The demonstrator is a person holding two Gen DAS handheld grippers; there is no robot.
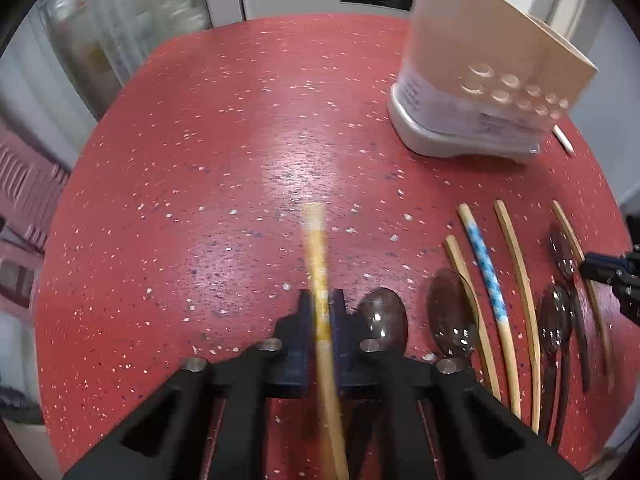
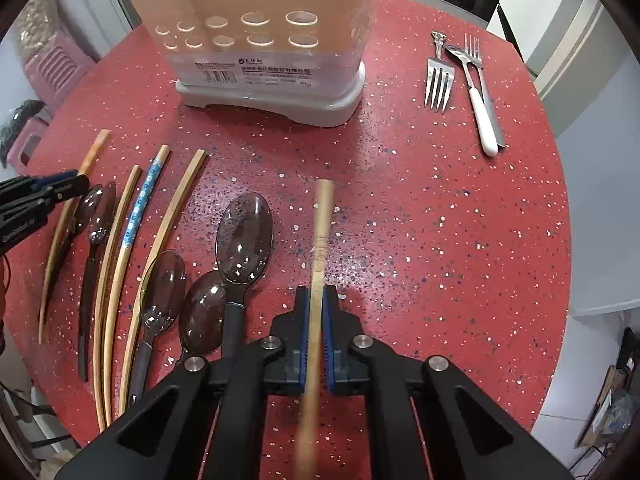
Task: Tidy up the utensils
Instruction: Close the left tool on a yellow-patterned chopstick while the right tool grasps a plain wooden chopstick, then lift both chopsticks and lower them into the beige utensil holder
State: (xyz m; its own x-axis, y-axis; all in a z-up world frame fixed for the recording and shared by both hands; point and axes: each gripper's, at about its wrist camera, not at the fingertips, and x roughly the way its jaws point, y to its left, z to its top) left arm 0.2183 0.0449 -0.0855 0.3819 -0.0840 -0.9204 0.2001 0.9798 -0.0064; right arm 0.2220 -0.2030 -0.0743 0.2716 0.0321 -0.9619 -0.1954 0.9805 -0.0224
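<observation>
A red speckled round table [image 2: 460, 240] carries the work, kitchen cabinets behind. Nearest, the right gripper [image 2: 316, 300] is clamped on a plain chopstick [image 2: 322, 220], its long axis running toward 12 o'clock. The left gripper [image 1: 320, 300] likewise pinches an orange-patterned chopstick [image 1: 316, 248], pointing to 12. Loose chopsticks and dark spoons [image 2: 244, 236] lie between them. Farther off, the utensil holder [image 2: 264, 60] stands at 11 o'clock from the right gripper, 1 o'clock from the left; the right appears nearer.
</observation>
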